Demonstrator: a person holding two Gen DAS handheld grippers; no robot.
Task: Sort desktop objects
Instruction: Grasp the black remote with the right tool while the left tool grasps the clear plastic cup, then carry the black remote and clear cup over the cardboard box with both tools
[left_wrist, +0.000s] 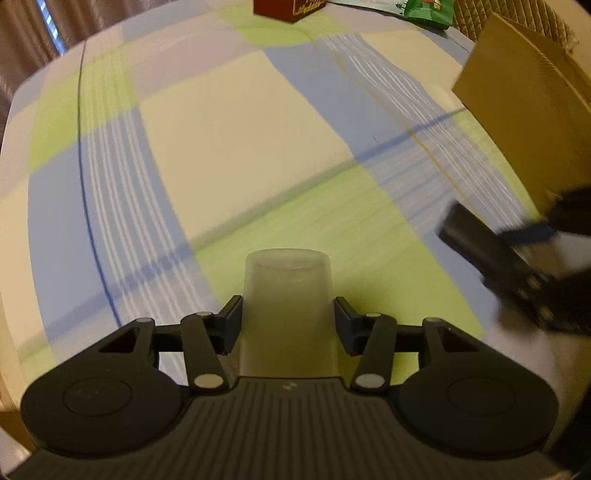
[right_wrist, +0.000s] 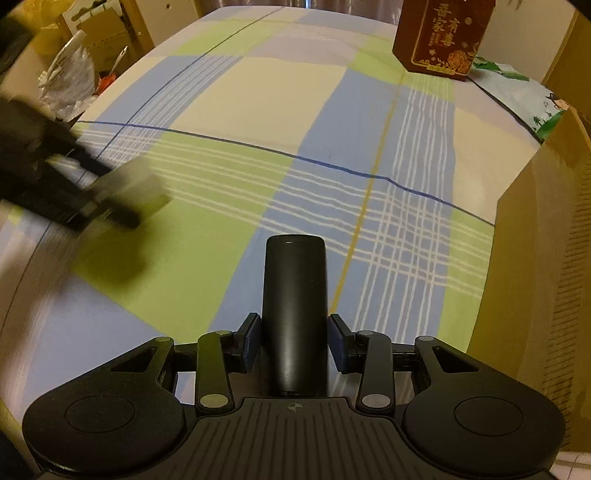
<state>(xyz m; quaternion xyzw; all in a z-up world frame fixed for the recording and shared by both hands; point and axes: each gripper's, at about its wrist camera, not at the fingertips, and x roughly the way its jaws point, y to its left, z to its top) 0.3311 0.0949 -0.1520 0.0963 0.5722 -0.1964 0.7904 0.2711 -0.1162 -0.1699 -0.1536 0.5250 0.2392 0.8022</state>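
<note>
A: How much room is there on that counter (right_wrist: 258, 92)?

B: Plenty. The checked cloth in green, blue and cream lies flat and mostly bare through the middle. A plain brown cardboard box (left_wrist: 524, 110) stands along the right edge; I can't see inside it. At the far end sit a dark red carton with gold print (right_wrist: 443, 37) and a green printed packet (left_wrist: 428, 9).

A: And the hand-held grippers?

B: The left hand-held gripper (left_wrist: 288, 321) is clamped on a frosted, translucent cup (left_wrist: 288, 295), its round closed end pointing away, low over the cloth. The right hand-held gripper (right_wrist: 294, 338) is closed on a smooth matte black cylinder (right_wrist: 294, 306) with rounded end, just beside the box.
</note>
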